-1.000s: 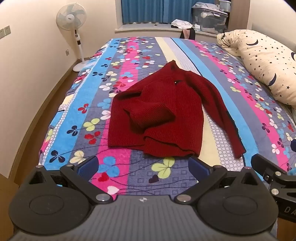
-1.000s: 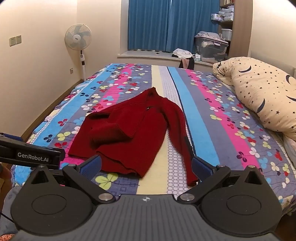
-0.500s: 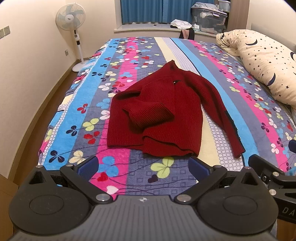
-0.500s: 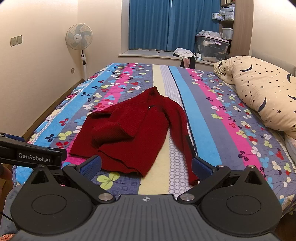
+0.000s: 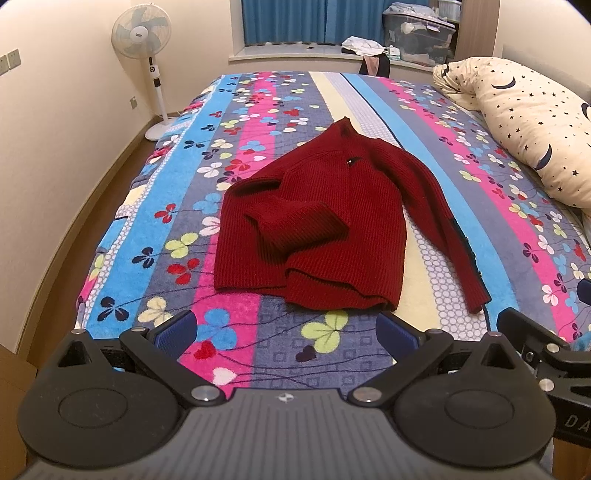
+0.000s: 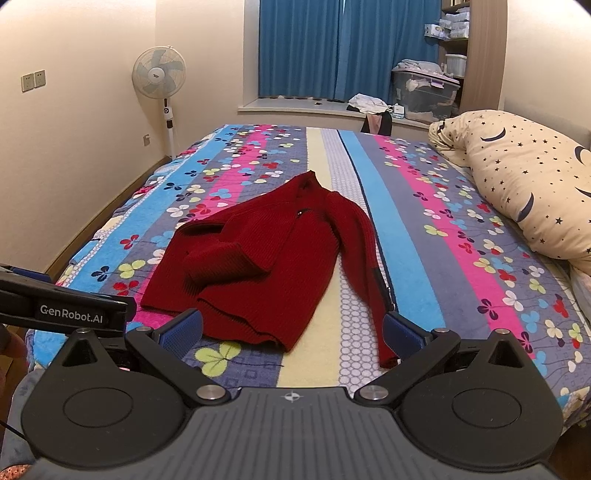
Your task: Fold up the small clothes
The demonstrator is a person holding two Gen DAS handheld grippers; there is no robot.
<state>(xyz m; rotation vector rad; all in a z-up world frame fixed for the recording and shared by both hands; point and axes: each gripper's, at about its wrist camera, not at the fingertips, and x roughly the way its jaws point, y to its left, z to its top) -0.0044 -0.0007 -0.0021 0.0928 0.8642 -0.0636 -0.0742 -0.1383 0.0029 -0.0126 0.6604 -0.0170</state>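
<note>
Right now both of my grippers hang above the near end of the bed [image 5: 122, 229], and neither one touches anything. On the left gripper [image 5: 286, 328] the fingers [image 5: 173, 328] are spread wide with nothing between them but the flowered cover. On the right gripper [image 6: 293, 330] the fingers [image 6: 400, 332] are just as wide apart and also hold nothing. In the left view the edge of the right gripper shows at the lower right; in the right view the left one shows at the lower left, with "GenRobot.AI" printed on its side. A dark red sweater [image 5: 317, 229] lies flat in the middle of the bed, collar toward the far end and hem toward me. One sleeve [image 5: 295, 229] is folded across the body, its cuff resting on the chest. The other sleeve [image 5: 443, 221] runs straight down the sweater's right side, and its cuff lies on the cover just past the hem. In the right view that cuff [image 6: 388, 350] sits just ahead of my right fingertip, apart from it as far as I can tell. A cream pillow [image 5: 532, 122] with moons and stars lies along the right edge of the bed, well apart from the sweater. A fan [image 5: 142, 33] stands on the floor by the left wall, and blue curtains [image 6: 332, 48] hang at the far window.
</note>
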